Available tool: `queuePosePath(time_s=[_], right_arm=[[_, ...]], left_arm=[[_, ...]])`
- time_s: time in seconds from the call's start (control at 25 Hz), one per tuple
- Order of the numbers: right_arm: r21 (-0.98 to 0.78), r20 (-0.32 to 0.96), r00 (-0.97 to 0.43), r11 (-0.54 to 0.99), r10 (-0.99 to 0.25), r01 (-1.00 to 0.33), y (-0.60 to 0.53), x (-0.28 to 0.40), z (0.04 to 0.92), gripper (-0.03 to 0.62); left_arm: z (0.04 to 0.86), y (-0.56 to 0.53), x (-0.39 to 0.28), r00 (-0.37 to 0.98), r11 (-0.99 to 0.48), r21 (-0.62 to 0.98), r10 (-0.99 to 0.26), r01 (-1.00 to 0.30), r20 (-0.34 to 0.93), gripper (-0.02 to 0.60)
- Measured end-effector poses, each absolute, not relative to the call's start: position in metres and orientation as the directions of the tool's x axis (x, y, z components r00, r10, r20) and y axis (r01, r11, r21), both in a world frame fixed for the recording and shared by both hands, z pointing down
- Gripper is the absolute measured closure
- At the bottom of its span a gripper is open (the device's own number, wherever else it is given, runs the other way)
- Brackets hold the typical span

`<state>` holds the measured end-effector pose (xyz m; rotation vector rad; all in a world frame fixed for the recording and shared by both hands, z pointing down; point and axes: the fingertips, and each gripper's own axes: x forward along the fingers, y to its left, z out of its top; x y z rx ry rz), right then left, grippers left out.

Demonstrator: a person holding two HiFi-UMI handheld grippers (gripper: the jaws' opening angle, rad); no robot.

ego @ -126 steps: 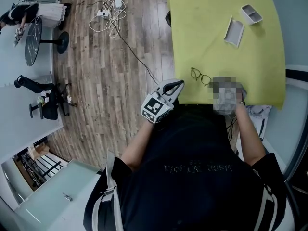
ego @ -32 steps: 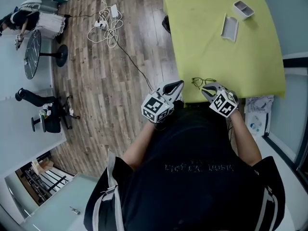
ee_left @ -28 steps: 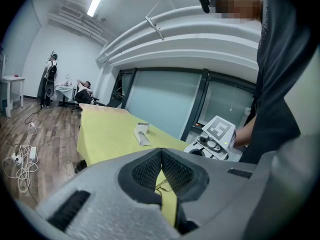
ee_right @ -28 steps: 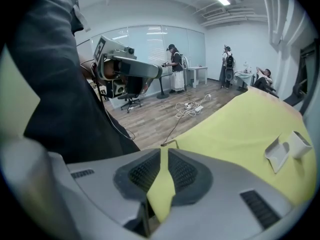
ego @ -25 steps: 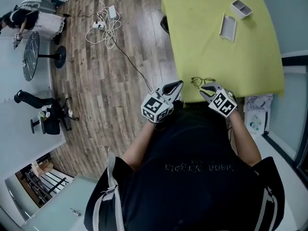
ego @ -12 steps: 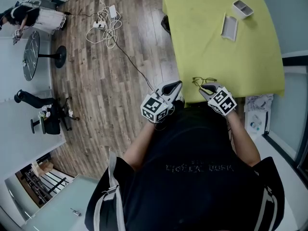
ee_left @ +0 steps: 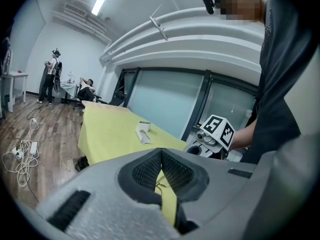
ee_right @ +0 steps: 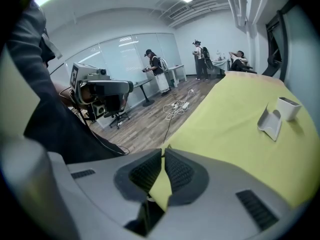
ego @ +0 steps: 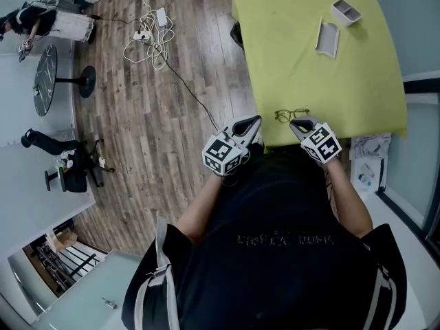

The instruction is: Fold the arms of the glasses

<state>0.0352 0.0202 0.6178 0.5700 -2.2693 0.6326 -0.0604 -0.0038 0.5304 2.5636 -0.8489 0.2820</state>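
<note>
The thin dark-framed glasses (ego: 291, 115) lie on the yellow table (ego: 309, 67) close to its near edge. My right gripper (ego: 295, 123) is shut, its tips just behind the glasses at the table edge; whether it touches them is unclear. In the right gripper view its jaws (ee_right: 163, 154) meet with nothing seen between them. My left gripper (ego: 256, 120) is shut too and hovers off the table's left corner, apart from the glasses. Through its jaws (ee_left: 161, 152) a sliver of the wire frame (ee_left: 159, 184) shows, with the right gripper (ee_left: 216, 132) beyond.
A white case in two pieces (ego: 327, 38) (ego: 345, 12) rests at the table's far right, also seen as white pieces (ee_right: 272, 121). Cables and a power strip (ego: 148, 29) lie on the wood floor to the left. People stand far off (ee_right: 152, 64).
The right gripper has edged slightly to the right beside the glasses over the last second. The left gripper and the glasses have stayed put.
</note>
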Motion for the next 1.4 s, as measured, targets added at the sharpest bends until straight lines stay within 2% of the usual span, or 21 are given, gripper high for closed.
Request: queuePosePath(time_s=[0.56,1.4], right_arm=[[-0.308,0.736,-0.626,0.697,-0.258,-0.648,0.017,0.075,0.638,0.557],[-0.380,0.757,-0.613,0.609,-0.228,-0.696,0.010,0.107,0.682,0.556]], left_arm=[[0.535,-0.002,-0.049,0.793,-0.729,0.324,-0.506,-0.603,0.339,0.563],[0.538,-0.003,-0.042,0.780,-0.715,0.334,-0.485,-0.614,0.395,0.563]])
